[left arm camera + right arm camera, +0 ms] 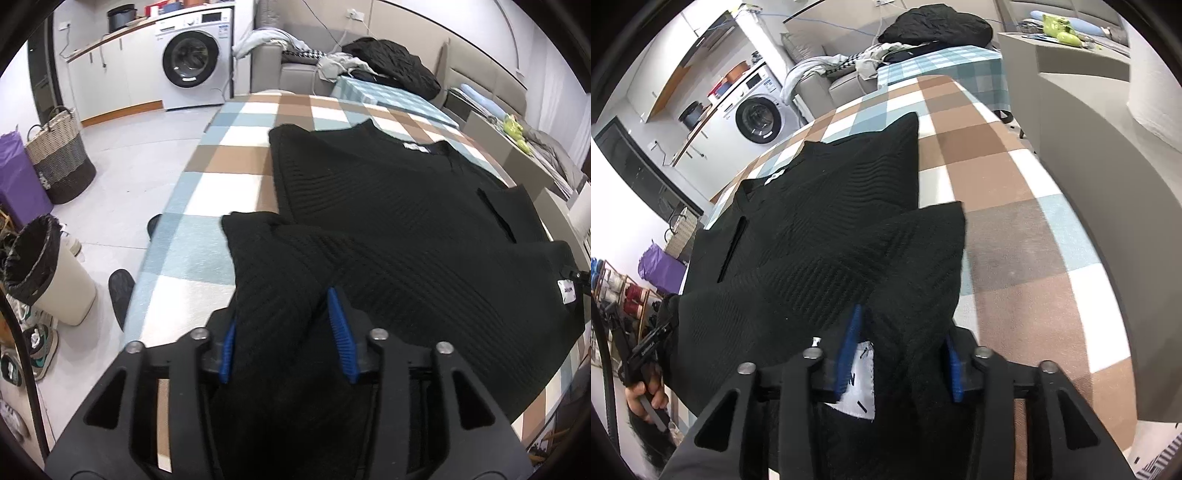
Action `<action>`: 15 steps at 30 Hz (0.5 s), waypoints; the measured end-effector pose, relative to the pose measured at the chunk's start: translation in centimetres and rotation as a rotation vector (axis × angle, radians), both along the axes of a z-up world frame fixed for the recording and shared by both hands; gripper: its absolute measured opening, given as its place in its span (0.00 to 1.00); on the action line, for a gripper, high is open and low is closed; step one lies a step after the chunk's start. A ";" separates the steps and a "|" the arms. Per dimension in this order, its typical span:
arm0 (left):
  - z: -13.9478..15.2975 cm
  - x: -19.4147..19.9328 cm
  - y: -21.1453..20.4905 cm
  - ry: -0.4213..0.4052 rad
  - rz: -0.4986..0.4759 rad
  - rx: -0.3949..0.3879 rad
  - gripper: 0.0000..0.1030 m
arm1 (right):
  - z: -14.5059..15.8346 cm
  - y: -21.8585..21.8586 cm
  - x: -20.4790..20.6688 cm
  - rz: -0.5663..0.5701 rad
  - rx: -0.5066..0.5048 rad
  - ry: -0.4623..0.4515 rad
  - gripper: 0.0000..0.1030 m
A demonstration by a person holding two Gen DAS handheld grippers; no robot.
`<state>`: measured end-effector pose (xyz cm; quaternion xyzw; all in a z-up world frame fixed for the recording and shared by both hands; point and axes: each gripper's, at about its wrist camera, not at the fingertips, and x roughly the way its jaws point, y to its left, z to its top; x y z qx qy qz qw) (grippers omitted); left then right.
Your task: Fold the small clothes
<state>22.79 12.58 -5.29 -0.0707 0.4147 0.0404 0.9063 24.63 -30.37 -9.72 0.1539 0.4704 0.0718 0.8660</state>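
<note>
Black knit sweater point(388, 206): flat on checked blanket point(229, 147), long axis running away from both grippers, neckline at far end. Left gripper point(284, 332) and right gripper point(901, 350): jaws part-open, folded hem fabric between pads; grip uncertain. Far left: lined bin point(48, 269), woven basket point(59, 155).

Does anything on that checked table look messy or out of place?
Not really. The black knit top lies on the checked cloth, half folded, its bottom corners bunched between the jaws of the left gripper and right gripper. Nothing spilled or torn.
</note>
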 end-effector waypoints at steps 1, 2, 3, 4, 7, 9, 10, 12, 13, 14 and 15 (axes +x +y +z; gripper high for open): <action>0.2 -0.5 0.2 -0.002 0.015 0.003 0.49 | 0.2 -0.4 -0.2 -0.007 0.007 -0.002 0.43; 0.4 -1.0 0.5 -0.005 0.030 0.004 0.51 | 0.3 -0.6 -0.8 -0.011 0.012 -0.007 0.43; 0.5 -1.7 0.8 -0.008 0.046 0.003 0.54 | 0.6 -1.0 -1.4 -0.015 0.017 -0.016 0.45; 0.6 -2.4 1.3 -0.010 0.063 -0.002 0.54 | 0.7 -1.2 -2.2 -0.016 0.020 -0.026 0.46; 0.7 -4.5 2.4 -0.015 0.103 -0.014 0.54 | 1.2 -2.0 -4.0 -0.013 0.017 -0.060 0.48; 0.6 -5.9 2.9 -0.015 0.123 -0.027 0.54 | 1.3 -2.5 -4.9 -0.016 0.018 -0.068 0.50; 0.6 -6.2 3.0 -0.016 0.125 -0.036 0.54 | 1.3 -2.6 -5.2 -0.018 0.018 -0.066 0.50; 0.4 -6.7 3.1 -0.022 0.118 -0.059 0.54 | 1.4 -2.9 -5.8 -0.009 0.019 -0.072 0.50; 0.3 -6.8 3.1 -0.022 0.116 -0.060 0.54 | 1.4 -2.9 -6.1 -0.002 0.017 -0.078 0.50; 0.1 -6.7 3.1 -0.016 0.116 -0.059 0.54 | 1.4 -2.7 -6.3 0.007 0.014 -0.085 0.50; 0.0 -6.5 3.0 -0.012 0.116 -0.063 0.54 | 1.4 -2.7 -6.3 0.012 0.014 -0.086 0.50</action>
